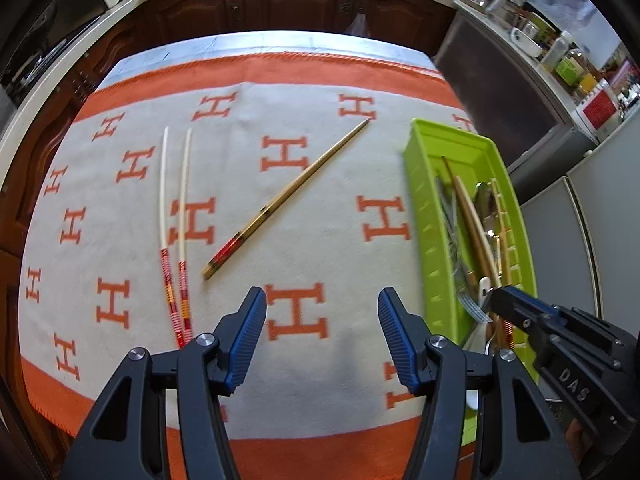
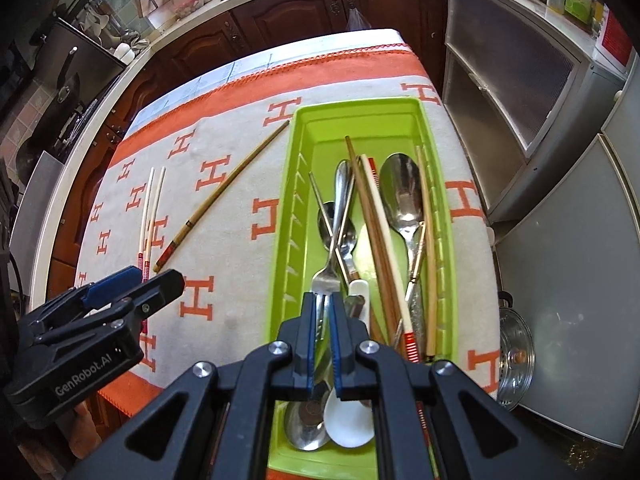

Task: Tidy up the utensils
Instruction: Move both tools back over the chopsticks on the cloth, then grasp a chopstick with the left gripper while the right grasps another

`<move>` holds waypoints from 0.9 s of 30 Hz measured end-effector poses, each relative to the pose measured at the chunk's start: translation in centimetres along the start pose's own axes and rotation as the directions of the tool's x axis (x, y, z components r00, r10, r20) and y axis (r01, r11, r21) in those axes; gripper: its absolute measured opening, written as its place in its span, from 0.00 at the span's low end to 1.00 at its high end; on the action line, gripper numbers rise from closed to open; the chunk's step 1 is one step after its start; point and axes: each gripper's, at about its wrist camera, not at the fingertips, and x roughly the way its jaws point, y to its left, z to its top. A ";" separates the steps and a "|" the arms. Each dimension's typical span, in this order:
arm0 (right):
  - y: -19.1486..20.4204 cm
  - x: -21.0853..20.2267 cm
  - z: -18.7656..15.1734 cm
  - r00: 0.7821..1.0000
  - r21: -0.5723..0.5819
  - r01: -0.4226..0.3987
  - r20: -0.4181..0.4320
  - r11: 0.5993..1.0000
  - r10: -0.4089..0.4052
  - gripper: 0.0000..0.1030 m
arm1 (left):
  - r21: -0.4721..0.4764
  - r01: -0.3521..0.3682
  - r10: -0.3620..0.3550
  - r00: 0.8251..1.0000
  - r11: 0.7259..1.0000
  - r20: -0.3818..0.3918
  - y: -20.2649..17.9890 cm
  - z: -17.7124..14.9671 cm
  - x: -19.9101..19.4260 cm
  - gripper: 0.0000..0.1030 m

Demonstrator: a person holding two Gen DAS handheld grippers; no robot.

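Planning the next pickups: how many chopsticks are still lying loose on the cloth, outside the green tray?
3. Two white chopsticks lie side by side at the left of the cloth. One bamboo chopstick lies diagonally in the middle, its tip towards the green tray. The grippers may hide more.

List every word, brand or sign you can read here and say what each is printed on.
"GenRobot.AI" — on the body of the left gripper, seen from the right wrist.
"DAS" — on the body of the right gripper, seen from the left wrist.
"H" — repeated orange letters across the tablecloth.
Red label on a box on the counter, and the packages beside it: too small and blurred to read.
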 end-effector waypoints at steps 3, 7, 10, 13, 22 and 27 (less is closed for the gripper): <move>0.9 0.1 0.0 1.000 -0.017 -0.003 0.000 1.000 0.003 0.06 | -0.031 -0.013 0.013 1.000 0.999 -0.003 1.7 -0.6 0.0 0.55; 2.4 0.1 0.3 1.000 -0.041 -0.019 0.007 0.999 0.020 0.06 | -0.073 -0.034 0.033 0.999 0.997 -0.018 4.0 -1.3 0.2 0.55; 3.7 0.1 0.5 0.999 -0.056 -0.039 0.014 0.998 0.040 0.06 | -0.115 -0.043 0.041 0.999 0.992 -0.021 6.0 -1.7 0.3 0.55; 5.1 0.4 0.7 0.998 -0.063 -0.066 0.012 0.996 0.067 0.06 | -0.170 -0.043 0.043 0.999 0.985 -0.007 8.2 -1.7 0.4 0.55; 9.3 2.7 1.2 0.993 -0.073 -0.120 -0.018 0.990 0.119 0.06 | -0.281 -0.005 0.021 0.998 0.960 0.054 13.4 -0.9 1.1 0.55; 10.7 3.9 1.5 0.991 -0.056 -0.135 -0.025 0.989 0.134 0.06 | -0.289 0.004 0.017 0.997 0.957 0.071 14.7 0.3 2.4 0.55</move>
